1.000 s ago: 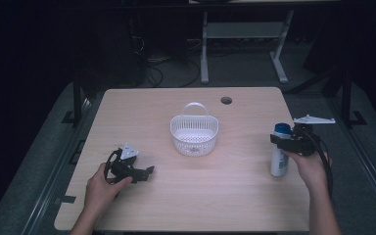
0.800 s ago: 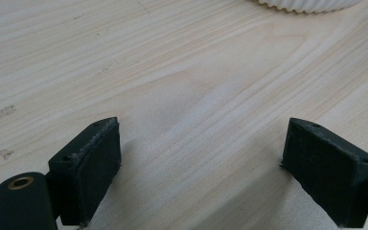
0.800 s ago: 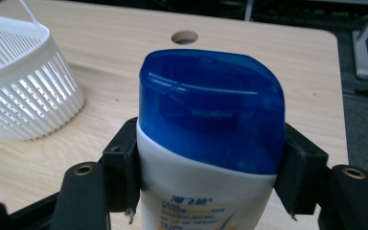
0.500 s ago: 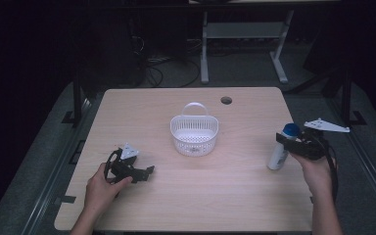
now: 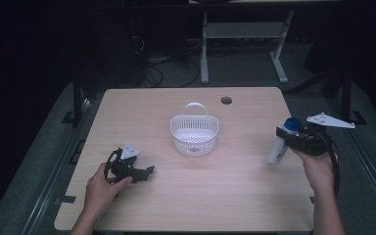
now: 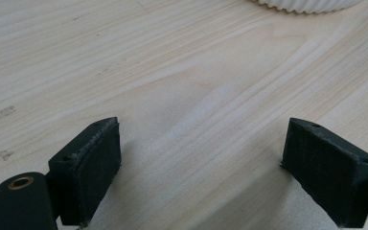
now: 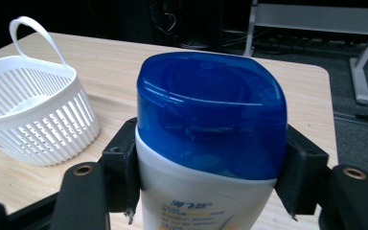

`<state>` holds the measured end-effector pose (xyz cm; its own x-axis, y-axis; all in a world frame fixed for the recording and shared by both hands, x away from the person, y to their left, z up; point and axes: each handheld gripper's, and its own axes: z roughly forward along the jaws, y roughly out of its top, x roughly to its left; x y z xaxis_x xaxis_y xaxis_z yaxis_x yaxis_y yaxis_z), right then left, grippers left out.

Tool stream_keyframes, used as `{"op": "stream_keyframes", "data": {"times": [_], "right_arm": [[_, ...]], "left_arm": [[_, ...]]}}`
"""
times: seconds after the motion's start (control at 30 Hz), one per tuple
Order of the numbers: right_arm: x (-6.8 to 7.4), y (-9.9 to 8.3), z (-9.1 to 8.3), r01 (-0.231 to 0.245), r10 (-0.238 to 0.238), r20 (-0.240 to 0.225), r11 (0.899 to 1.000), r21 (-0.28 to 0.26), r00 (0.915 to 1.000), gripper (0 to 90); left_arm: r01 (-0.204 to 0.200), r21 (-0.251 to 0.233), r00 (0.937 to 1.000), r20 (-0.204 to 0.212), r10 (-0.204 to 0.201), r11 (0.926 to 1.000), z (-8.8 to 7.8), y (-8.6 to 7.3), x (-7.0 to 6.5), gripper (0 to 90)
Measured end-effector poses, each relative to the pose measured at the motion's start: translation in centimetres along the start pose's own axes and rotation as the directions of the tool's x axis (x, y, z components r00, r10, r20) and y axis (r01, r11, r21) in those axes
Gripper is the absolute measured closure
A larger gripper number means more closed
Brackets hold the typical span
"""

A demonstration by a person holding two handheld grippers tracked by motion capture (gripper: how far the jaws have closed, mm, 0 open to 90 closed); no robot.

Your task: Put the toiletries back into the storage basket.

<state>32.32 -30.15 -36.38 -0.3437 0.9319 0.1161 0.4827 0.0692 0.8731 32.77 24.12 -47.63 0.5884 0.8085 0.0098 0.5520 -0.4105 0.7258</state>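
1. Where the light wooden table (image 5: 235,196) meets its right edge, the right gripper (image 5: 293,138) is clamped on a white plastic bottle with a blue cap (image 5: 280,146), its two black jaws pressing the bottle's sides just below the cap.
2. In the right gripper view, the bottle (image 7: 211,139) stands between the jaws, with the blue cap above the pads and printed lettering visible on the white body below them.
3. In the high view, the bottle is tilted, cap up and toward the right, base down and toward the left, close to the tabletop; whether the base touches the wood cannot be told.
4. The grey three-cornered plate (image 5: 330,120) sits on top of the right gripper, beyond the table's right edge.
5. The white slotted plastic basket with a loop handle (image 5: 194,133) stands upright near the table centre, well apart from the bottle. In the right gripper view the basket (image 7: 33,120) appears at the left.
6. The left gripper (image 5: 144,172) rests at the front left of the table, held by the left hand (image 5: 103,186).
7. In the left gripper view, the left gripper (image 6: 201,163) has its jaws released and spread wide, with bare wood between them.
8. A round cable hole (image 5: 226,100) lies in the tabletop behind the basket.
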Motion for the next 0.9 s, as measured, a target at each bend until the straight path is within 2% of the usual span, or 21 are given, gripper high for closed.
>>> {"op": "stream_keyframes", "data": {"times": [0.53,0.9], "right_arm": [[1.3,2.2,0.4,0.039,-0.039,-0.031,0.999,-0.002,0.9988,36.0],[3.2,4.4,1.2,0.085,-0.085,-0.058,0.996,-0.008,0.9947,36.0]], "left_arm": [[-0.003,0.005,1.0,0.003,0.003,1.0,0.0,0.0,0.0,12.6],[-0.003,0.004,1.0,0.001,0.003,1.0,0.0,0.0,0.0,12.7]]}}
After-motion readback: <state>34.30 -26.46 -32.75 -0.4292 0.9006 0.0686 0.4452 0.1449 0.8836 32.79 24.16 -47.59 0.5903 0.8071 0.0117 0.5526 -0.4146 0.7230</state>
